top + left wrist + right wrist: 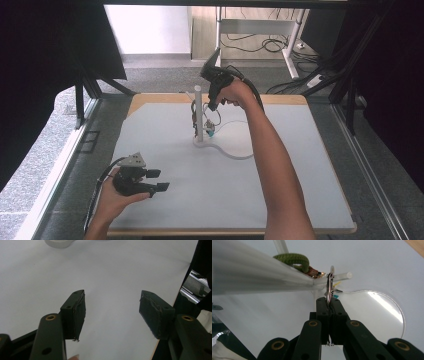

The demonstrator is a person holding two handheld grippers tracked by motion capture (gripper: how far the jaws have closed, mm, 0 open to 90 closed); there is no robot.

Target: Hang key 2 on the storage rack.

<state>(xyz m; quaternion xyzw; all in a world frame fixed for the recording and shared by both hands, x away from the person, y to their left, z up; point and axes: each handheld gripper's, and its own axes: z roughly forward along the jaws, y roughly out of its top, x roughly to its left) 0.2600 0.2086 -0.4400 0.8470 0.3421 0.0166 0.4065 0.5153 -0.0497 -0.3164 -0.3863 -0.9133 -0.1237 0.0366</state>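
A white post (198, 112) stands on a clear plastic base (235, 150) at the middle of the table. Thin clear pegs stick out of the post. My right gripper (212, 107) reaches down beside the post. In the right gripper view the right gripper (329, 301) is shut on a metal ring (329, 286) that hangs at a clear peg (340, 277). A green cord loop (294, 258) with a brown tag hangs on another peg close by. My left gripper (159, 180) rests at the table's front left, open, with nothing between its fingers (76, 312).
The white mat (280, 190) covers a wooden table with its edge near the front. The stand's base (58, 243) lies far ahead of the left gripper. Black curtains, metal frame legs and floor cables surround the table.
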